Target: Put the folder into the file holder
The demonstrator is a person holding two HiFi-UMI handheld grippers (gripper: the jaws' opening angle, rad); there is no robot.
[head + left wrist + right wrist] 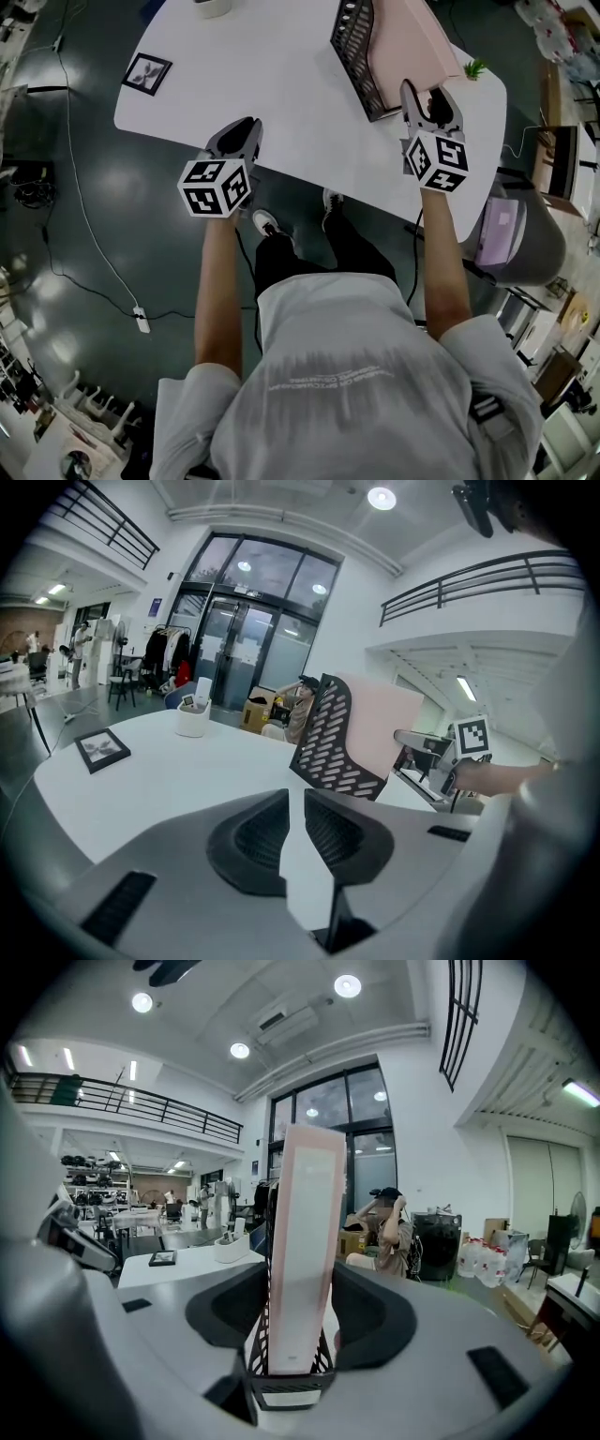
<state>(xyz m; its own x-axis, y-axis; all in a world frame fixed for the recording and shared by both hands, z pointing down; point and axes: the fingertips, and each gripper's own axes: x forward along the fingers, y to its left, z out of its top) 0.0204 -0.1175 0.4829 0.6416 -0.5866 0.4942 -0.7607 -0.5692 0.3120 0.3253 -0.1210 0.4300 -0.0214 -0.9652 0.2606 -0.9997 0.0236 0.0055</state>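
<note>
A black mesh file holder (354,42) (328,742) (281,1387) stands at the right of the white table (281,112). A pink folder (412,42) (380,728) (305,1241) stands upright in it. My right gripper (428,94) (300,1283) is at the holder's near end with its jaws open. In the right gripper view the folder shows edge on between them, untouched. My left gripper (246,127) (296,799) hovers over the table's front edge, well left of the holder. Its jaws stand only a thin slit apart with nothing between them.
A framed picture (147,73) (101,748) lies at the table's left end and a white container (213,6) (193,719) stands at the far edge. A small green plant (475,67) sits right of the folder. A grey bin (520,230) stands on the floor at right.
</note>
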